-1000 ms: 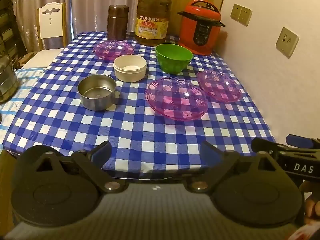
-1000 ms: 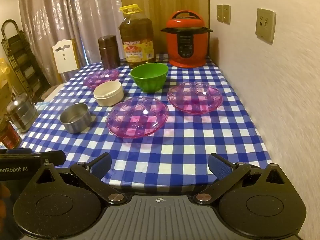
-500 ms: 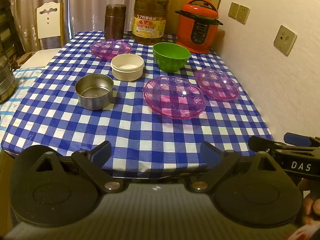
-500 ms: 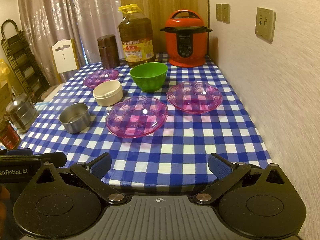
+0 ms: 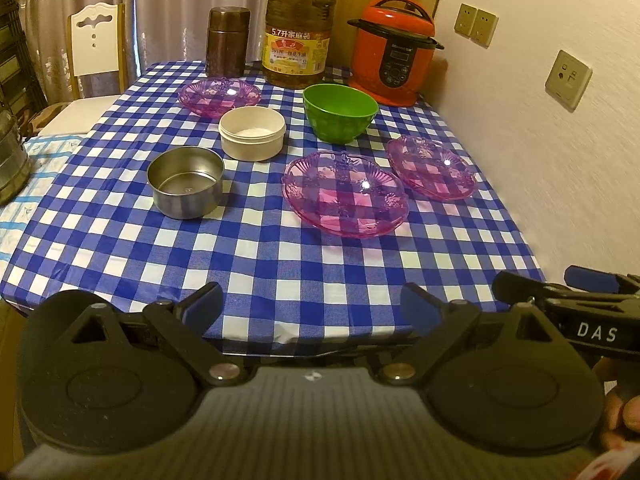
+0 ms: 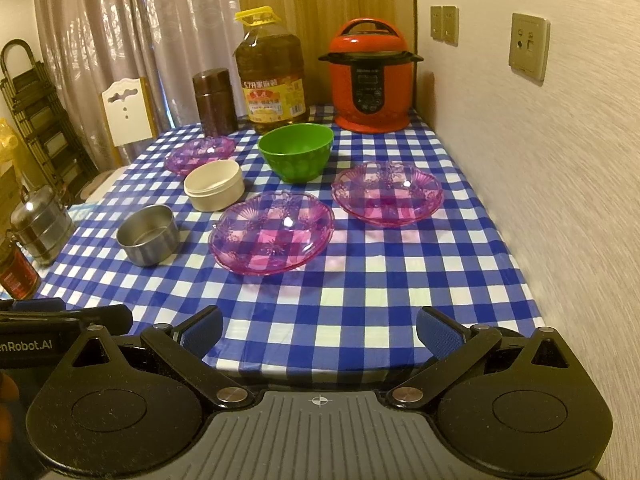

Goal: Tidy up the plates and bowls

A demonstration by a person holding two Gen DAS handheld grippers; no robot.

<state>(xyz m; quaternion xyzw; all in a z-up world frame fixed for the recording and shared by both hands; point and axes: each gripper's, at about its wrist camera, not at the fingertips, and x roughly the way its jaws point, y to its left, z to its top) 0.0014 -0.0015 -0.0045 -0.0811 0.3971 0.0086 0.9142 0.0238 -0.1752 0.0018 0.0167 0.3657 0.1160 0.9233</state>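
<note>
Three clear purple plates lie on the blue checked table: a near one, one by the wall, and a far left one. Among them stand a green bowl, a cream bowl and a steel bowl. My left gripper and my right gripper both hover open over the table's near edge, holding nothing. Each one shows at the other view's side.
At the back stand a red pressure cooker, a big oil bottle and a brown canister. The wall runs along the table's right side. A white chair and a steel tiffin are on the left.
Both grippers have drifted slightly; the left view has edged a little closer and tilted, so the dishes sit a bit lower in it. Nothing on the table moved.
</note>
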